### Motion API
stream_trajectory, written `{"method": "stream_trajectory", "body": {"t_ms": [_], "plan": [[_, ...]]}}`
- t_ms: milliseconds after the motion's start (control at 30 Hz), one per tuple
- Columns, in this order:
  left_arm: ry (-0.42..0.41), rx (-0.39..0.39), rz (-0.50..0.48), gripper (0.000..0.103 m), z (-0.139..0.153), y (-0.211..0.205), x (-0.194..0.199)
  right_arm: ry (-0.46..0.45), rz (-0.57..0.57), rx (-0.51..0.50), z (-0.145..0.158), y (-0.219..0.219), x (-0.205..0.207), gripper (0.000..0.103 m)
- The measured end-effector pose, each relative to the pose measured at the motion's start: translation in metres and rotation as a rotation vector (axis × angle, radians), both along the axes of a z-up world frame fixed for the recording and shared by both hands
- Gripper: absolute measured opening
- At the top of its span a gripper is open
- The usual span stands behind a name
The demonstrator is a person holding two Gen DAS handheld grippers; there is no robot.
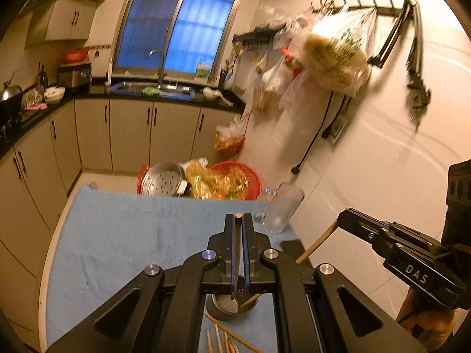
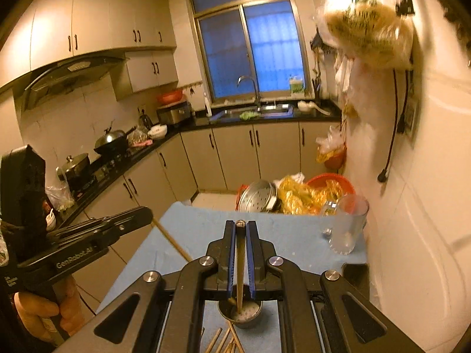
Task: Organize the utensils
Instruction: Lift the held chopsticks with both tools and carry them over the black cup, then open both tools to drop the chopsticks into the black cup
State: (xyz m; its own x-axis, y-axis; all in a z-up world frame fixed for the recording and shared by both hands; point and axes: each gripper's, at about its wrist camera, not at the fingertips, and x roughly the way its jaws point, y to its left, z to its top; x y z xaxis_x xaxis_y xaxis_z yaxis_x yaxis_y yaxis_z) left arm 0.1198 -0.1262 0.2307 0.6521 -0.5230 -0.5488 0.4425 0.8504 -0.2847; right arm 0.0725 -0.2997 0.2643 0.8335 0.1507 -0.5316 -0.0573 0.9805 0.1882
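Left wrist view: the left gripper point(image 1: 239, 220) is clamped on one chopstick point(image 1: 237, 253), whose lower end hangs over the cup point(image 1: 228, 309), a small metal pot on the blue cloth point(image 1: 117, 235). The right gripper point(image 2: 240, 226) is likewise clamped on a chopstick point(image 2: 240, 264) that points down into the same cup. More loose chopsticks point(image 1: 219, 339) lie on the cloth just in front of the cup, nearer the cameras.

Both sticks aim at one narrow mouth, so the main risk, as I judge it, is that they cross or knock together, or that one catches the rim and tips the light cup over. A stick let go while tilted could also bounce out onto the cloth. Each is pinched near its top, so it may swing in the pads.

Beyond the cup, near the cloth's far right corner, stands a glass mug point(image 2: 348, 223), well apart and not in the way. Past the cloth's far edge lie a steamer tray point(image 1: 163, 179) and a red basket point(image 1: 247, 176) with bags. Nothing blocks the cup but the two grippers crowding each other.
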Motion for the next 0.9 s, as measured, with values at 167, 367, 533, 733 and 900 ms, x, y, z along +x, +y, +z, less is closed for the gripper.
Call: {"method": "stream_trajectory", "body": {"t_ms": [167, 367, 533, 733, 900], "plan": [[0.059, 0.015, 0.004, 0.004, -0.026, -0.001, 0.011, 0.052, 0.009, 0.009, -0.031, -0.006, 0.009, 0.008], [0.103, 0.031, 0.005, 0.004, -0.045, 0.0, 0.015, 0.093, 0.019, 0.026, -0.055, -0.01, 0.018, 0.008], [0.125, 0.032, -0.007, 0.004, -0.052, -0.001, 0.016, 0.11, 0.02, 0.046, -0.067, -0.01, 0.022, 0.009], [0.172, 0.003, -0.003, 0.008, -0.059, 0.003, 0.018, 0.108, 0.009, 0.055, -0.07, -0.011, 0.019, 0.018], [0.173, -0.017, 0.022, 0.055, -0.06, 0.014, 0.013, 0.107, -0.01, 0.063, -0.068, -0.014, 0.011, 0.026]]}}
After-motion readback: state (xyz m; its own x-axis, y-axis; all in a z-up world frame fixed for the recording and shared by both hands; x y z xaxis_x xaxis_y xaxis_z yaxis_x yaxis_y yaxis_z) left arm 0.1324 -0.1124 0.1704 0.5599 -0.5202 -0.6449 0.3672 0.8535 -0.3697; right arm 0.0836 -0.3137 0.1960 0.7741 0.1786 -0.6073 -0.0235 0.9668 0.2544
